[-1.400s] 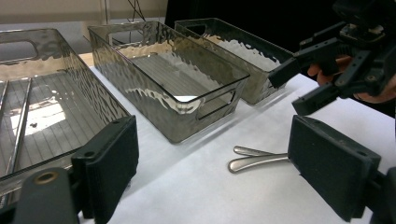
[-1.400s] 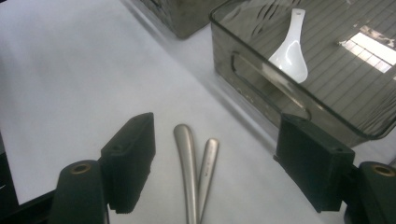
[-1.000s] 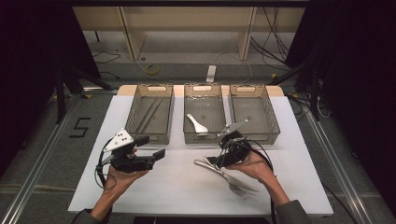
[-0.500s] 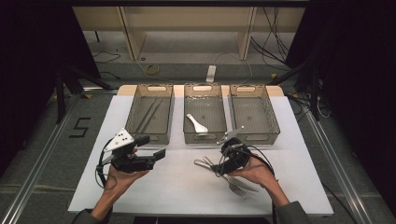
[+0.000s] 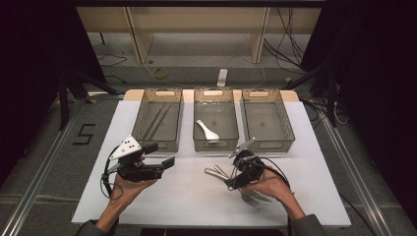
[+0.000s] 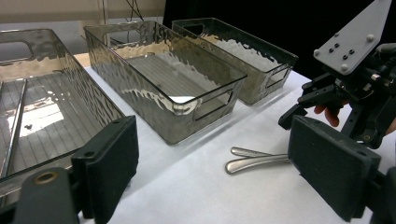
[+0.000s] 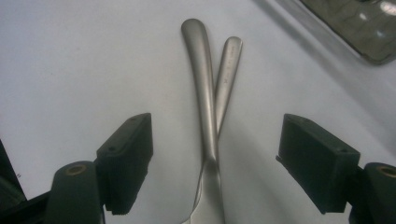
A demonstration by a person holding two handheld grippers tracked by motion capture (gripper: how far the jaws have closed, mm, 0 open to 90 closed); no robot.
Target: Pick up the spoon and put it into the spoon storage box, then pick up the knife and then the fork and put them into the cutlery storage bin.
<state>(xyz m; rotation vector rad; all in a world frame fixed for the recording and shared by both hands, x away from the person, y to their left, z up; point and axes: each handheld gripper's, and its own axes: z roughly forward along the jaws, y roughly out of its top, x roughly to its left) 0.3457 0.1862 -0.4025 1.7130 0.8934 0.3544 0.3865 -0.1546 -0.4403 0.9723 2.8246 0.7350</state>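
Jaws spread wide on both sides: I hold my right gripper low over two steel cutlery handles crossed on the white table, nothing grasped yet; my left gripper idles, empty. A white spoon lies in the middle bin, so I judge sorting under way, metal pieces remaining.

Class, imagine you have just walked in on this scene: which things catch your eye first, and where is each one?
Three clear bins stand in a row at the far side of the white table; the middle one holds a white spoon. Nearer the person, two metal utensil handles lie crossed on the table, with the right gripper open directly over them. The left gripper is held open at the left, holding nothing.
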